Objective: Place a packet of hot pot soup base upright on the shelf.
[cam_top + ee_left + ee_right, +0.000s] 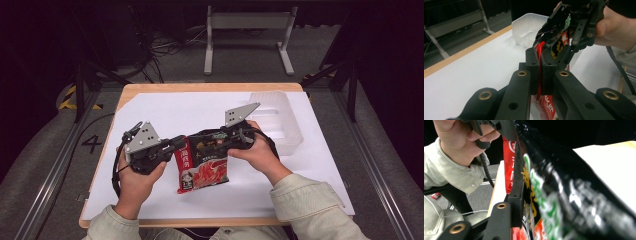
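Note:
A red and black snack bag (pixel 202 162) hangs above the white table sheet between both hands. My left gripper (pixel 181 145) is shut on the bag's left edge; in the left gripper view its jaws pinch the red film (pixel 539 53). My right gripper (pixel 226 138) is shut on the bag's top right part. In the left gripper view that right gripper (pixel 567 37) holds the black top of the bag, with a hand behind it. The bag (pixel 554 202) lies close against the lens in the right gripper view, beside one black jaw.
A clear plastic tray (pixel 280 117) stands at the table's back right, also seen as the tray (pixel 529 30) past my left jaws. The white sheet (pixel 175 107) covers the wooden table. A metal frame stands on the floor behind.

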